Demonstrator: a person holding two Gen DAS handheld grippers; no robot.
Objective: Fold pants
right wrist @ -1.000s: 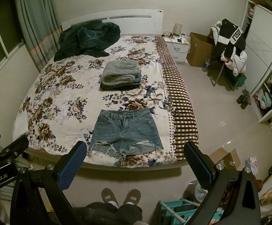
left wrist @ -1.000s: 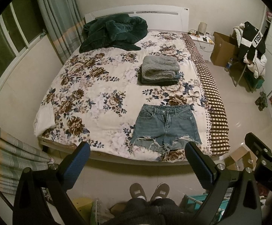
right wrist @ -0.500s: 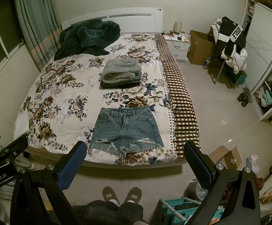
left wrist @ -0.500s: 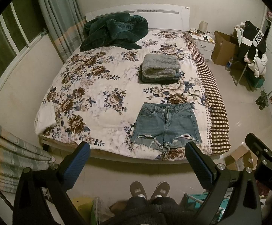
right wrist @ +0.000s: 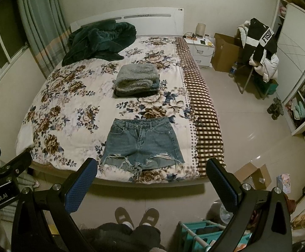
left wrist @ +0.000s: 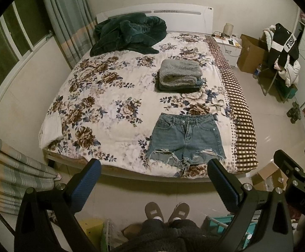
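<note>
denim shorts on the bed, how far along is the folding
Done: a stack of folded grey fleece clothes sits mid-bed. In hand: nothing; the left gripper and right gripper hang open, short of the bed. Left: the frayed blue denim shorts lie flat, unfolded.

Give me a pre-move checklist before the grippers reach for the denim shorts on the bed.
1. Blue frayed denim shorts lie flat, waistband away from the person: ok.
2. Left gripper open, empty: ok.
3. Right gripper open, empty: ok.
4. Nothing lies on the shorts: ok.
5. Folded grey fleece stack sits apart, beyond the waistband: ok.
6. Grippers touching the shorts: not ok, both hover short of the floral bedspread.
</note>
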